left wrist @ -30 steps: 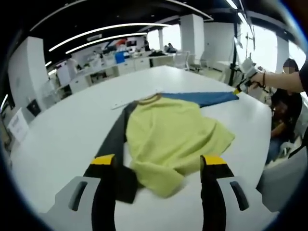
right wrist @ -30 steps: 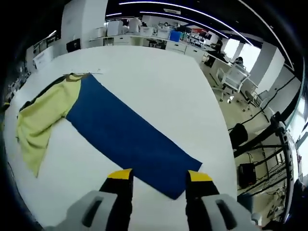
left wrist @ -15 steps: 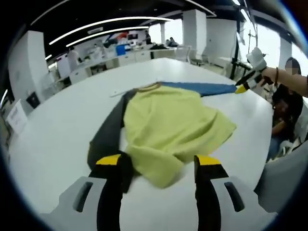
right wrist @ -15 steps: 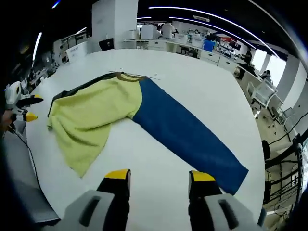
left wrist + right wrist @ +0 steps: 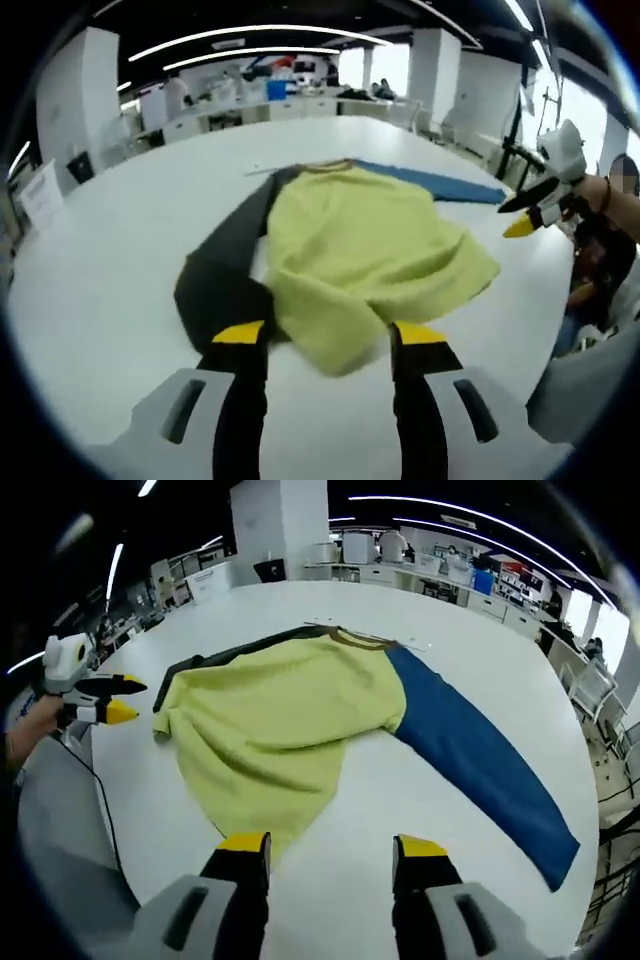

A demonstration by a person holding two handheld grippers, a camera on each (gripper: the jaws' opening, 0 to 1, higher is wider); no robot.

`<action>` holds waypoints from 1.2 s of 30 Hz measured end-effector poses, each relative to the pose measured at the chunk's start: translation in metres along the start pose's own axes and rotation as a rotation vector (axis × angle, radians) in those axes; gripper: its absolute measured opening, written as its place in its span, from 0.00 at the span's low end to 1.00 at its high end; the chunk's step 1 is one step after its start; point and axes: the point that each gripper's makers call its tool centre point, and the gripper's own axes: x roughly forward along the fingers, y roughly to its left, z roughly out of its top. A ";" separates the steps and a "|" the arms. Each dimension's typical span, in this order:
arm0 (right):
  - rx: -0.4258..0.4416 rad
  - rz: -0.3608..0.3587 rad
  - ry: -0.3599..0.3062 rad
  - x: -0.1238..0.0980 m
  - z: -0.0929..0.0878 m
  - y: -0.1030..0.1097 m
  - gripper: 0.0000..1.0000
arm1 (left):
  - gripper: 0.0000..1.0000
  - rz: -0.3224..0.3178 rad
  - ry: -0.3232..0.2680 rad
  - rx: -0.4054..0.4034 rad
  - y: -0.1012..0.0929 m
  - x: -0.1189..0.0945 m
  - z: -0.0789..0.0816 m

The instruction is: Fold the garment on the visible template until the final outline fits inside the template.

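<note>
A long-sleeved garment lies flat on the white table point(image 5: 100, 260). Its body is yellow-green point(image 5: 360, 250), one sleeve dark grey point(image 5: 225, 280), the other blue point(image 5: 430, 182). My left gripper point(image 5: 328, 340) is open just short of the crumpled hem, empty. The right gripper point(image 5: 522, 212) hovers off the table's right side, past the blue cuff. In the right gripper view the yellow body point(image 5: 280, 720) spreads ahead, with the blue sleeve point(image 5: 480, 760) stretched to the right. My right gripper point(image 5: 332, 845) is open and empty near the hem. The left gripper point(image 5: 128, 700) sits by the grey sleeve point(image 5: 230, 650). I cannot make out a template outline.
The table's rounded edge point(image 5: 120, 860) runs close under both grippers. A person's hand point(image 5: 590, 195) holds the right gripper, with dark clothing behind it. Desks, chairs and white columns point(image 5: 280, 525) stand far behind the table.
The right camera has swung from the blue cuff toward the yellow body. The left camera has come closer to the hem. The garment lies as before and both grippers stay open.
</note>
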 end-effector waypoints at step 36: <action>0.108 -0.065 0.002 0.035 -0.022 0.039 0.17 | 0.16 -0.006 0.111 -0.404 -0.006 0.030 -0.041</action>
